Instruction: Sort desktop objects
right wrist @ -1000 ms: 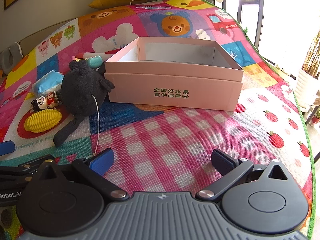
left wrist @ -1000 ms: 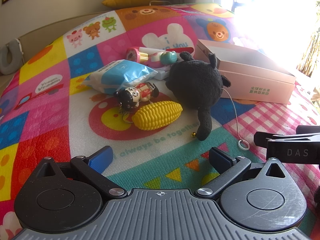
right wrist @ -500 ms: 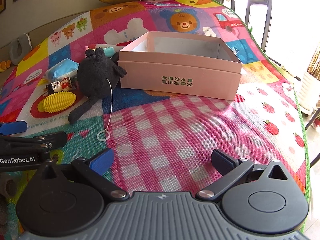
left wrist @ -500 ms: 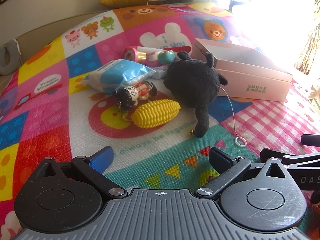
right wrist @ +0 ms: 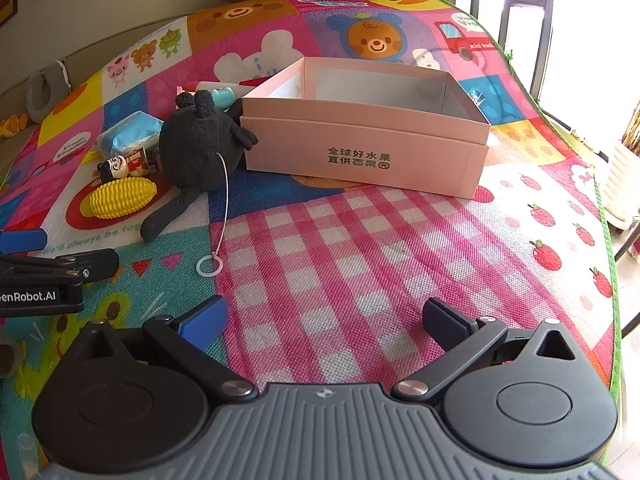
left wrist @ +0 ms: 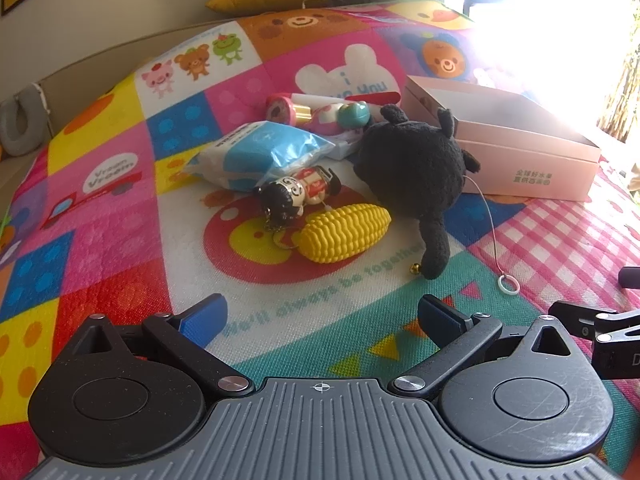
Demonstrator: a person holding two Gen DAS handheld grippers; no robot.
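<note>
Right claw (right wrist: 322,316) pulled back – both claws gape, empty; pink box (right wrist: 366,148) interior visible only right view.

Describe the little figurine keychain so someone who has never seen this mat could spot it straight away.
Find the open pink box on the colourful play mat, then the black plush toy beside it. Just past the plush lies a yellow toy corn, and the figurine keychain lies against the corn, below the blue-and-white packet. It alone has a round black-haired head, a red-and-white body and a metal chain.
</note>
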